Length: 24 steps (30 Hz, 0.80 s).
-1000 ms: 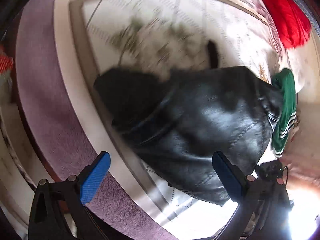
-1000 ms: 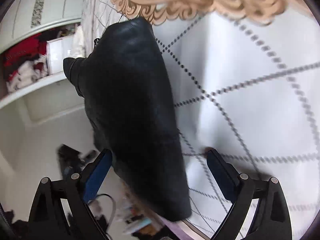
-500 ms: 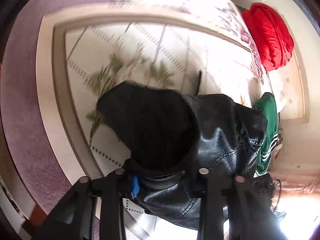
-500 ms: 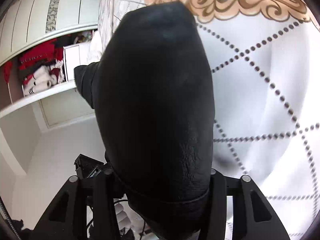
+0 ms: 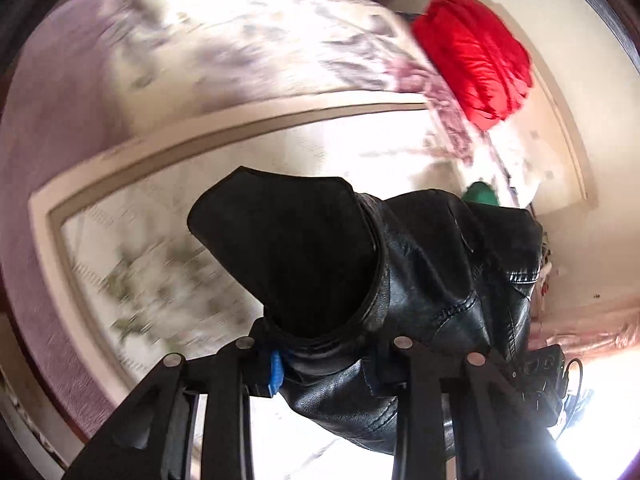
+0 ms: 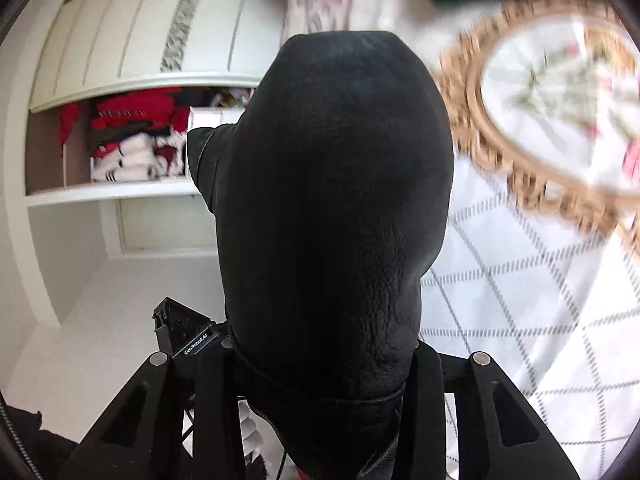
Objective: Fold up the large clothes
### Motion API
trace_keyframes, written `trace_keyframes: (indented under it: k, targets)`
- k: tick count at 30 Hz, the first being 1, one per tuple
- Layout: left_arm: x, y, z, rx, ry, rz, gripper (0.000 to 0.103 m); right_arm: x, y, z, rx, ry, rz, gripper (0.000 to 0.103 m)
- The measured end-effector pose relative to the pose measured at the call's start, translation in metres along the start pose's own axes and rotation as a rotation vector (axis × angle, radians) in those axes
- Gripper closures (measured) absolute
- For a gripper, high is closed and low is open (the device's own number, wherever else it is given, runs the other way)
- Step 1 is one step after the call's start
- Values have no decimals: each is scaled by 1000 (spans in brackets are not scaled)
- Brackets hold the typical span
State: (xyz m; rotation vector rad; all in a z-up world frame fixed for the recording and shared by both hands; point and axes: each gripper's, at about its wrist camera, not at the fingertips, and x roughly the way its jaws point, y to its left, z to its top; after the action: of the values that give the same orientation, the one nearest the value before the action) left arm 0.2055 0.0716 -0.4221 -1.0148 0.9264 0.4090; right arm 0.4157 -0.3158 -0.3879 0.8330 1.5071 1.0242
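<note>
A black leather jacket (image 5: 420, 280) hangs lifted above the white quilted bedspread (image 5: 168, 240). My left gripper (image 5: 324, 364) is shut on a bunched fold of it, and a blue pad (image 5: 276, 368) shows at the leather's edge. In the right wrist view the jacket (image 6: 340, 200) fills the middle of the picture as a dark bulge. My right gripper (image 6: 320, 380) grips its lower edge, with the jaws still closing on the leather between them. The pads of the right gripper are hidden by the jacket.
A red puffy garment (image 5: 476, 56) lies at the far end of the bed, and a green garment (image 5: 480, 194) lies behind the jacket. An open wardrobe shelf (image 6: 128, 148) holds red and white clothes. The bedspread (image 6: 520, 300) carries a gold oval ornament (image 6: 520, 160).
Both grippers went from wide open over the flat jacket to shut on its edges. Both have risen and lifted the jacket off the bed.
</note>
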Motion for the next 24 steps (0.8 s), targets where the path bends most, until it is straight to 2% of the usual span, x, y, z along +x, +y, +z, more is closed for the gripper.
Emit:
trace_keyframes:
  k: [6, 11, 15, 17, 19, 20, 22, 23, 24]
  targets:
    - [48, -108, 56, 107, 15, -92, 76, -87, 13, 80, -5, -123, 42, 62]
    - [98, -216, 89, 259, 14, -164, 76, -177, 2, 178, 11, -219, 79, 62]
    - [163, -281, 109, 346, 34, -213, 76, -235, -17, 265, -18, -237, 78, 62]
    - [201, -297, 115, 377, 59, -216, 76, -246, -42, 314, -15, -229, 74, 62]
    - [241, -302, 115, 411, 90, -188, 76, -252, -79, 354, 21, -207, 62, 61]
    - [267, -304, 112, 432, 124, -152, 75, -255, -102, 372, 61, -185, 36, 60]
    - [313, -303, 104, 467, 209, -80, 73, -249, -136, 395, 123, -143, -49, 56]
    - [331, -299, 99, 479, 251, -64, 71, -250, -148, 403, 150, -129, -73, 48]
    - [337, -296, 97, 486, 258, -70, 67, -250, -152, 407, 158, -124, -77, 43]
